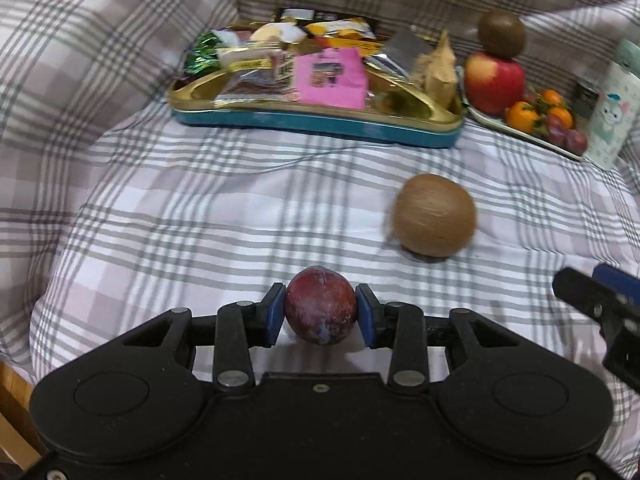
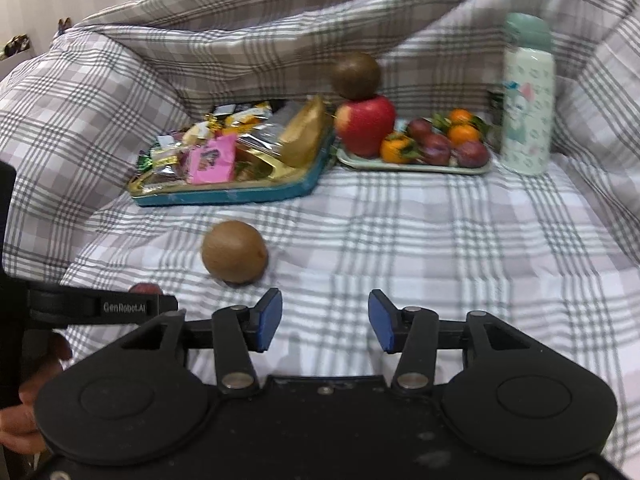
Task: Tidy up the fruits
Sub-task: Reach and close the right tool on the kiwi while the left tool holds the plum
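Note:
My left gripper [image 1: 320, 314] is shut on a dark red plum [image 1: 320, 305], held between its blue pads just above the plaid sheet. A brown kiwi [image 1: 435, 215] lies loose on the sheet ahead and to the right of it; the same kiwi [image 2: 234, 252] shows in the right wrist view, ahead and left of my right gripper [image 2: 325, 320]. That gripper stands open with nothing between its pads. At the back, a pale fruit tray [image 2: 416, 167] holds a red apple [image 2: 366, 124] with a second kiwi [image 2: 356, 75] on top, small oranges and plums.
A gold and teal tin [image 1: 316, 120] heaped with wrapped snacks sits at the back, left of the fruit tray. A pale green bottle [image 2: 527, 96] stands right of the tray. Rumpled plaid bedding rises behind and at both sides. A person's hand [image 2: 24, 420] shows at lower left.

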`<move>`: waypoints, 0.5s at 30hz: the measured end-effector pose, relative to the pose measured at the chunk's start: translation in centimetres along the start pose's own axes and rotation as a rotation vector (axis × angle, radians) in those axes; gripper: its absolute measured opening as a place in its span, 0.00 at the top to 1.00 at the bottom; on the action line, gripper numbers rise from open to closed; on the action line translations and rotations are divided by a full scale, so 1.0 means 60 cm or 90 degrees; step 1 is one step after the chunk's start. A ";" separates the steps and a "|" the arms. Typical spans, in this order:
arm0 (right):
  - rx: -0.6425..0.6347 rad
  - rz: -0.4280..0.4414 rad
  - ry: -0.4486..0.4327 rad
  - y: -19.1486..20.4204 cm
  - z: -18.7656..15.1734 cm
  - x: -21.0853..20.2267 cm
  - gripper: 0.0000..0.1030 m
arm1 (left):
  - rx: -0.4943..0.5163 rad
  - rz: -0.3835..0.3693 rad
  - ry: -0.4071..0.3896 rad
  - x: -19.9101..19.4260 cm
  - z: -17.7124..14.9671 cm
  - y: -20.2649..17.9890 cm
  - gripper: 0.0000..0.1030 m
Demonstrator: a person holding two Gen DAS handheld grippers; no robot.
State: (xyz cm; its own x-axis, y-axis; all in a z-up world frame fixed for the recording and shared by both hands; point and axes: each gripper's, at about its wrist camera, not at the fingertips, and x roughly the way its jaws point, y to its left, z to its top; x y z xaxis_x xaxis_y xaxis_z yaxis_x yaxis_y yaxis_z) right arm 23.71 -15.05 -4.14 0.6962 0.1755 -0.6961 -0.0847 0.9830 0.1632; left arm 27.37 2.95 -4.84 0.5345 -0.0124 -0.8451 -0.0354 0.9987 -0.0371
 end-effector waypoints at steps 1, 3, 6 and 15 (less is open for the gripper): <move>-0.002 0.002 -0.001 0.007 0.006 0.006 0.49 | -0.002 0.001 0.000 0.001 0.000 0.005 0.55; 0.000 0.010 -0.002 0.020 0.017 0.017 0.47 | -0.006 0.001 -0.002 0.003 0.001 0.013 0.55; 0.010 0.021 -0.003 0.036 0.031 0.034 0.45 | -0.014 -0.004 -0.002 0.006 0.002 0.024 0.55; -0.103 0.074 -0.043 0.075 0.060 0.073 0.44 | -0.030 -0.015 0.010 0.009 -0.001 0.041 0.55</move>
State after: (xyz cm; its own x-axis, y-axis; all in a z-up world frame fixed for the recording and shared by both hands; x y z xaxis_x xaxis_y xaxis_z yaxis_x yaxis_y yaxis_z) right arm 28.98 -10.07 -3.95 0.7205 0.2895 -0.6302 -0.2772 0.9532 0.1210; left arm 27.52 5.39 -5.45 0.5219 -0.0378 -0.8522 -0.0630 0.9946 -0.0827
